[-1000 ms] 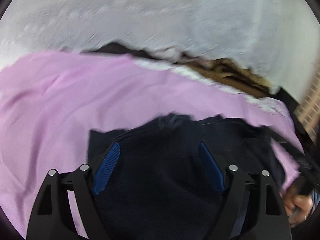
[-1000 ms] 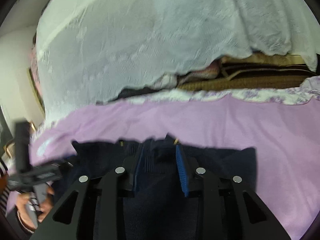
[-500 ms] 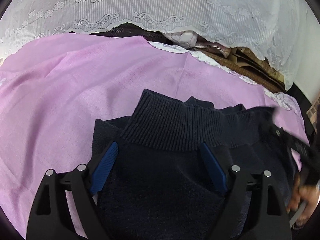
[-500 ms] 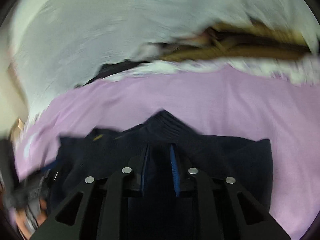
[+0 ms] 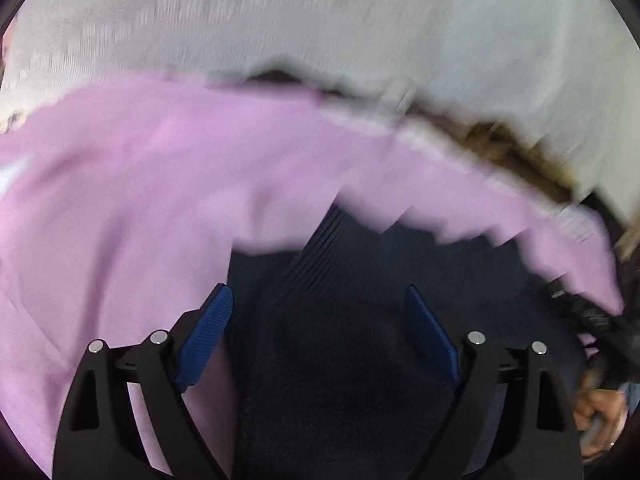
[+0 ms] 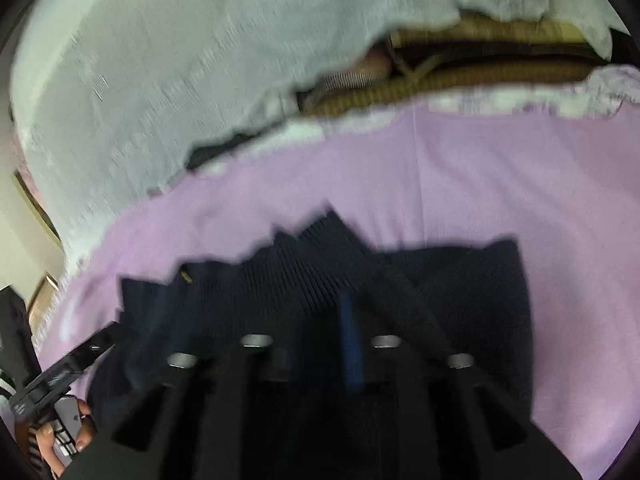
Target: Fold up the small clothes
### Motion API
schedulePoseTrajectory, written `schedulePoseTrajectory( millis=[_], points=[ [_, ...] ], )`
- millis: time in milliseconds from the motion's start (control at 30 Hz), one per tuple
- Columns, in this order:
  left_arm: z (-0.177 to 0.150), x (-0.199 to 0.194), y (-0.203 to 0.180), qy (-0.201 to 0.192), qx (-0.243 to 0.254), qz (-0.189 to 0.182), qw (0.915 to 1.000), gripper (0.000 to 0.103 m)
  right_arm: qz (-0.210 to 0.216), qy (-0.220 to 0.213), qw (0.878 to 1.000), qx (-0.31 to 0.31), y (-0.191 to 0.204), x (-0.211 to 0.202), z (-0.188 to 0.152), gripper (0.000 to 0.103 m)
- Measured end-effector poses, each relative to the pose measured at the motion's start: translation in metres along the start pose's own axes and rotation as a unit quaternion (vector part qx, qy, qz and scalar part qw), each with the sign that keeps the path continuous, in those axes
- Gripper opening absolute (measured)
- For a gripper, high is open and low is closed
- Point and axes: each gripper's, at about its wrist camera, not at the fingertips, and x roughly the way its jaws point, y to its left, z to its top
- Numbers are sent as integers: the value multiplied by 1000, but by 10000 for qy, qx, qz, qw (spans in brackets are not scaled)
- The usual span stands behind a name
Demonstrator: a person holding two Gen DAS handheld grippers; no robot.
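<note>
A navy knit sweater with a ribbed collar lies on a pink sheet. My left gripper hovers over its left part, jaws wide and still opening. The cloth lies under the blue pads, which do not press on it. My right gripper is low over the sweater, near the collar. Its jaws stand narrow and are easing open, with dark knit between them. Both views are motion-blurred. Each view catches the other gripper at its edge, the right gripper and the left gripper.
A white lace cloth hangs behind the pink sheet. Brown woven items show beneath its hem. A person's hand holds the right gripper's handle, another hand the left's. Bare pink sheet spreads around the sweater.
The right gripper has sunk toward the sweater and its jaws are narrower than a second ago. The left jaws have spread a little. The collar now lies at a slant in the left view.
</note>
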Motion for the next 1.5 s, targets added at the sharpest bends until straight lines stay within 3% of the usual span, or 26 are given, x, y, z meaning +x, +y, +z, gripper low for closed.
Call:
schedulePoseTrajectory(
  millis=[33,167,367,567,800,867,933,1400,1500],
  points=[
    [1,7,2,158,-55,30,9999,88,9,9,10000,13,0,0,0,25],
    [-1,3,-1,65,-16,74,10000,89,-9,-93,9999,-53,2,-4,-1,27],
    [-6,-4,5,-104,-100,-29,9999,89,-103,-645,9976,-242,14,-25,-5,35],
    [-6,-12,0,-281,0,60,9996,89,-42,-962,9906,-974,52,-52,-23,38],
    [-7,-17,-5,-393,101,185,9990,89,-153,-799,9780,-1923,97,-63,-56,44],
    [-7,-18,-6,-404,115,202,9989,89,-391,-312,9754,-2148,105,-47,-62,57],
    [-7,-18,-6,-406,127,224,9988,89,-435,29,9763,-2120,104,-34,-62,59],
    [-14,-36,-18,-757,439,440,9952,89,-274,67,9798,-1980,99,-35,-61,65],
    [-22,-48,-24,-853,538,387,9942,89,-179,-164,9812,-1914,97,-45,-60,68]
  ],
)
